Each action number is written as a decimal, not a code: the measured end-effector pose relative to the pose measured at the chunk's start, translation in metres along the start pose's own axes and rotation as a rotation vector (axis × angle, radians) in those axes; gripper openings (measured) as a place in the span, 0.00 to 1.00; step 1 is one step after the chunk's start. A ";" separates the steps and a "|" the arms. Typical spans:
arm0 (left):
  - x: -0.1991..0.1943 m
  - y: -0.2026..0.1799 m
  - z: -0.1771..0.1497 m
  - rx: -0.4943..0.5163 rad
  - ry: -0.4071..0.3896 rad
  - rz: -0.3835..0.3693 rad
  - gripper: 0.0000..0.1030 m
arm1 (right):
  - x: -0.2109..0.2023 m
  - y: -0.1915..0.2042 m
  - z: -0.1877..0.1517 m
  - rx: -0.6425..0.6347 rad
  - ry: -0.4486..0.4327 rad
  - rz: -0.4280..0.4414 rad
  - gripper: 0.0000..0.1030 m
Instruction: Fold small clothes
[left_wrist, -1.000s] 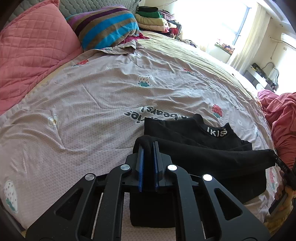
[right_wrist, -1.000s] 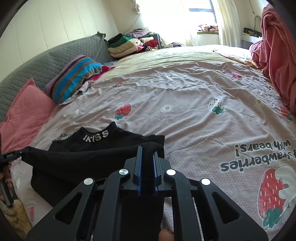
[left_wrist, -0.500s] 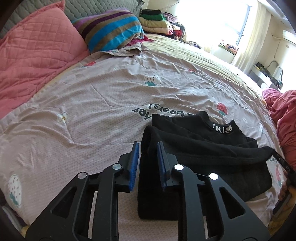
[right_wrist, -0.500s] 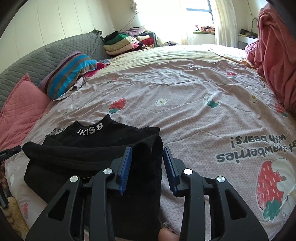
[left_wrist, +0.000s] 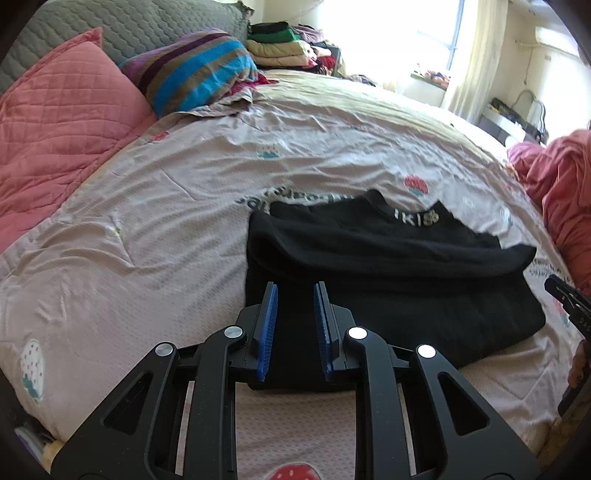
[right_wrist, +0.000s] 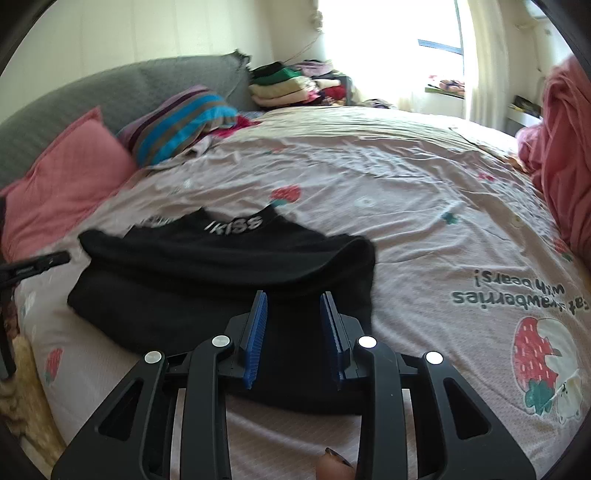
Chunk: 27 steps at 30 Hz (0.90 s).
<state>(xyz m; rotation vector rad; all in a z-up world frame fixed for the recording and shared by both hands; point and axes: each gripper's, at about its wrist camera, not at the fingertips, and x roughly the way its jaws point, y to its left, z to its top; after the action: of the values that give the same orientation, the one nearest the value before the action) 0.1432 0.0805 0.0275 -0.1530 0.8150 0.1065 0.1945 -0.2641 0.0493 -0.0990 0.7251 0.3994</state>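
The black garment (left_wrist: 388, 280) lies folded on the bed (left_wrist: 184, 192), near its front edge, its collar with white lettering toward the headboard side. The left gripper (left_wrist: 294, 295) hovers low over the garment's left front corner, pointing forward across the bed, its blue-padded jaws spread apart and holding nothing. The right gripper (right_wrist: 293, 301) sits level over the garment's right front corner, aimed the same way, jaws likewise parted with only dark cloth (right_wrist: 221, 273) visible beneath the gap. A pink pillow (left_wrist: 55, 118) and a striped pillow (left_wrist: 192, 70) rest by the headboard.
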 end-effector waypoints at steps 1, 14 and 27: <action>0.002 -0.003 -0.002 0.008 0.006 0.000 0.12 | 0.002 0.004 -0.002 -0.008 0.014 0.003 0.28; 0.054 -0.037 -0.011 0.110 0.098 0.043 0.16 | 0.079 0.017 -0.008 -0.034 0.186 -0.067 0.26; 0.083 -0.037 0.019 0.094 0.100 0.055 0.20 | 0.116 0.006 0.028 0.014 0.166 -0.075 0.25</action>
<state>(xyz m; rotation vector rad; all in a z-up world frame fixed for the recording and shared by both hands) 0.2196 0.0501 -0.0170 -0.0480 0.9220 0.1128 0.2882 -0.2152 -0.0067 -0.1475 0.8848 0.3167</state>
